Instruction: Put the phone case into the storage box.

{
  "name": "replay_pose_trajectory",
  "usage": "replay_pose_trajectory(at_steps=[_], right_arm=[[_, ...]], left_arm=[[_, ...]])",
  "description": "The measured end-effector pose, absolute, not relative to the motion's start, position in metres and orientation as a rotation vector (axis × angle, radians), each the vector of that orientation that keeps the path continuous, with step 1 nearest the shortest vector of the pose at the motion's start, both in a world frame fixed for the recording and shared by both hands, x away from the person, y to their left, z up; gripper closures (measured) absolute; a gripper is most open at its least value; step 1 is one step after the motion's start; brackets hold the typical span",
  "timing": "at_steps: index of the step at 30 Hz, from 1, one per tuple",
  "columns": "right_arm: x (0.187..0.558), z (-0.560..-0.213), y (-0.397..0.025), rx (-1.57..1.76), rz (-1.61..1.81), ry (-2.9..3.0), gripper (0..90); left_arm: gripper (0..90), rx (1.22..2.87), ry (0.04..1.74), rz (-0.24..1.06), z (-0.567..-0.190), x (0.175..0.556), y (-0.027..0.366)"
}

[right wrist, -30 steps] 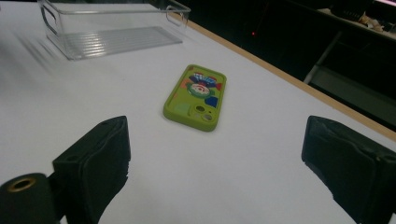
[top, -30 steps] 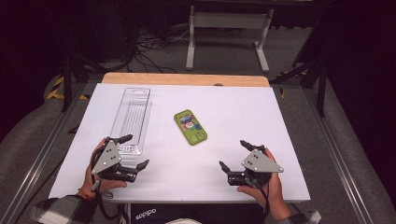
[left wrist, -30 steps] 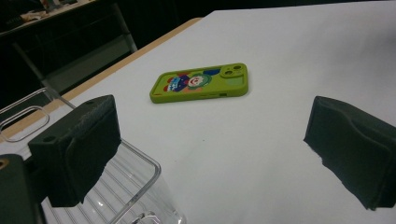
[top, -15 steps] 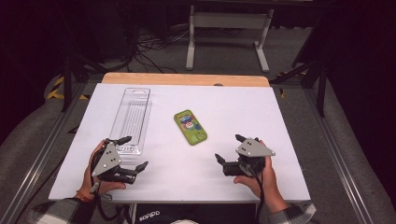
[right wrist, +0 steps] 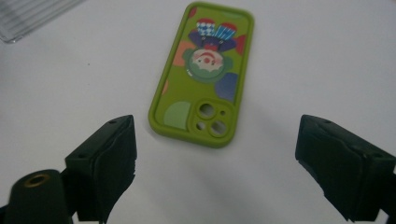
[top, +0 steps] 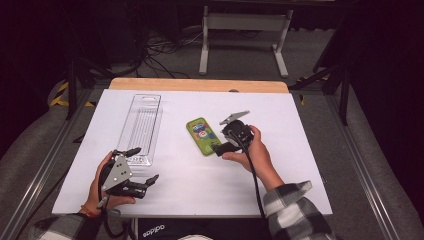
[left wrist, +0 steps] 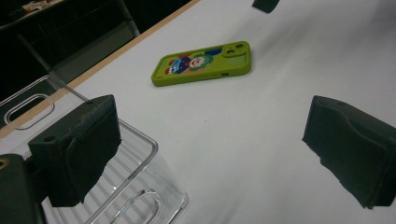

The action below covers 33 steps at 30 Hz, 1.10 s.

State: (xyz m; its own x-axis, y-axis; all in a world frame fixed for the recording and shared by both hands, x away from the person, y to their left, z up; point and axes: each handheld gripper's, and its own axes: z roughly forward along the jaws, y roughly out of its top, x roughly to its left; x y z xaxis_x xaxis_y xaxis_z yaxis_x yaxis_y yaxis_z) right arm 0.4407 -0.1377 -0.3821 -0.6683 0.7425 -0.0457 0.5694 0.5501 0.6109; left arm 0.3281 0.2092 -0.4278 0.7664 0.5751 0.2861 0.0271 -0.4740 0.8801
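Lay flat on white bench (top: 300,165), camera end toward right gripper (top: 223,146): green phone case (top: 202,135). Jaws wide open, case not yet between. Best: went lower, straddled long sides, squeezed gently. Left gripper (top: 137,165) open, idle beside clear tray (top: 142,127).

Green phone case (right wrist: 201,74) flat, face-down

Bare white surface (top: 300,150) lies open on every side of the green phone case (right wrist: 201,74), so nothing blocks the right tongs (right wrist: 215,163), whose jaws stand wide just short of its camera end. The clear plastic tray (top: 142,127) (the lone obstacle) sits well apart to the left, just beside the left tongs (left wrist: 210,154).
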Motion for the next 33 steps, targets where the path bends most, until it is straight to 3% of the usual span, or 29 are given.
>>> replay_pose_trajectory(at_steps=[7, 14, 26, 33], right_arm=[[0.480, -0.407, -0.100, 1.164, 0.512, 2.678, 12.0], [0.497, -0.423, -0.085, 1.242, 0.433, 2.732, 10.6], [0.504, -0.434, -0.076, 1.267, 0.345, 2.707, 10.2], [0.501, -0.433, -0.080, 1.291, 0.416, 2.660, 16.4]], left_arm=[[4.8, 1.995, 0.440, 0.710, -0.429, 0.326, 0.208], [5.0, 2.004, 0.435, 0.713, -0.430, 0.325, 0.206], [5.3, 2.034, 0.414, 0.703, -0.433, 0.324, 0.201], [5.9, 2.046, 0.406, 0.707, -0.433, 0.323, 0.197]])
